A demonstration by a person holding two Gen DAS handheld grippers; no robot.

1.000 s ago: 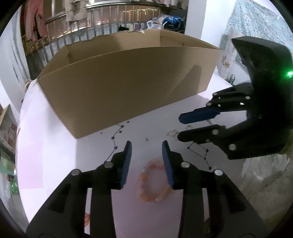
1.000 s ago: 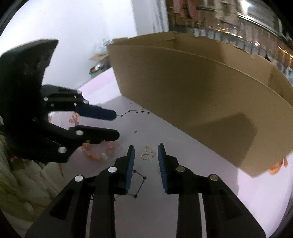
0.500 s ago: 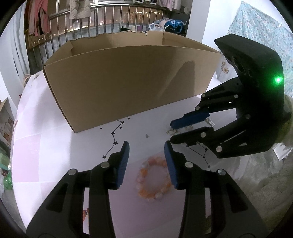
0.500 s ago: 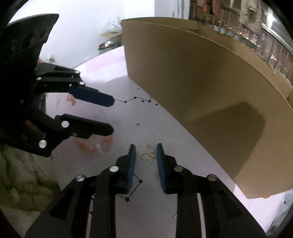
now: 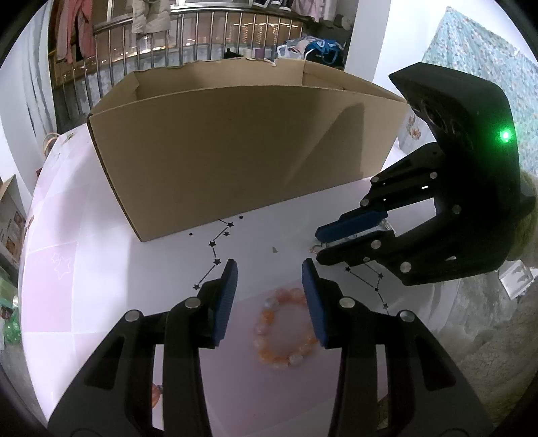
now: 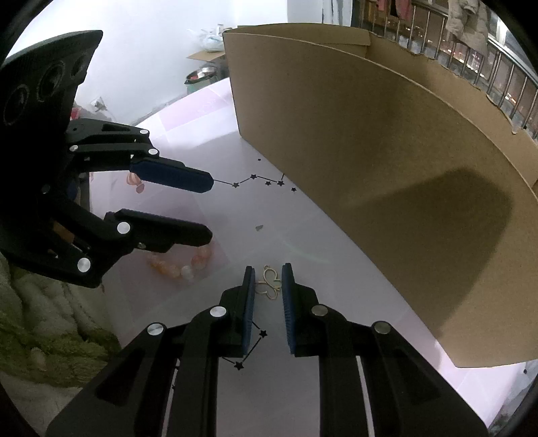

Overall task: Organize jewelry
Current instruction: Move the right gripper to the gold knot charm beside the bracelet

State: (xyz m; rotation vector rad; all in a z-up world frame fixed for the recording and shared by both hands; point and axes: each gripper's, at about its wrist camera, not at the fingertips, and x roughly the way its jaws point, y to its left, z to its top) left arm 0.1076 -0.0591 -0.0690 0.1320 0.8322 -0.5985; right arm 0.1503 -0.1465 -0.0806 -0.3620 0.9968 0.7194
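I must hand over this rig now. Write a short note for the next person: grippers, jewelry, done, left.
Left gripper: open, above the orange bead bracelet on the table.
Right gripper: jaws narrow around the gold butterfly pendant; grip not confirmed.
Cardboard box: behind both; inside hidden.
Done: nothing lifted yet.
Left: pick up both pieces, presumably into the box.

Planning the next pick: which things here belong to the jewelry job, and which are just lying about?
Job:
- bead bracelet, between the open left gripper fingers
- gold pendant, between the right gripper pads
- cardboard box, probably the bin

Lying about:
- green blanket
- metal bowl
- hanging clothes
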